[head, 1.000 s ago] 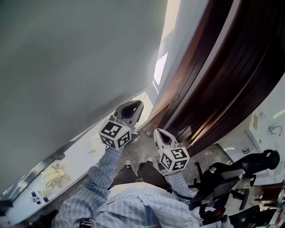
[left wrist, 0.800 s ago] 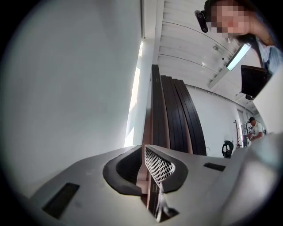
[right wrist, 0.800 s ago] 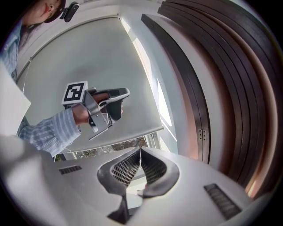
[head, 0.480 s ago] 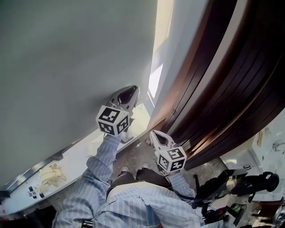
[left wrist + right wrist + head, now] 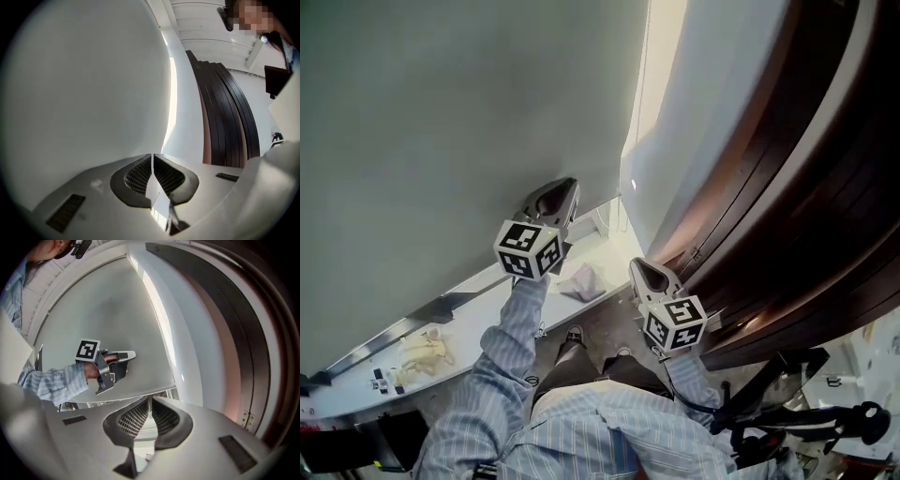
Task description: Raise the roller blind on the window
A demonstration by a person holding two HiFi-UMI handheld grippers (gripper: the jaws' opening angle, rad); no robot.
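The grey roller blind (image 5: pixel 459 122) hangs down over the window and fills the upper left; its bottom edge (image 5: pixel 126 395) sits just above the white sill (image 5: pixel 469 314). A bright strip of daylight (image 5: pixel 654 56) shows along its right side. My left gripper (image 5: pixel 565 187) is raised in front of the blind's lower part, jaws shut, nothing seen between them (image 5: pixel 153 157). From the right gripper view it (image 5: pixel 123 355) lies close against the blind. My right gripper (image 5: pixel 636 265) is lower, beside the white wall (image 5: pixel 703 112), also shut and empty (image 5: pixel 149 400).
A crumpled cloth (image 5: pixel 581 279), a yellowish bundle (image 5: pixel 422 352) and small items (image 5: pixel 384 380) lie on the sill. Dark wooden slats (image 5: pixel 825 178) curve along the right. Black equipment (image 5: pixel 806 412) stands at the bottom right, by my feet.
My head view has swung, so the blind fills more of it and the cloth on the sill has come into sight. The left gripper sits a little further left, the right one further right.
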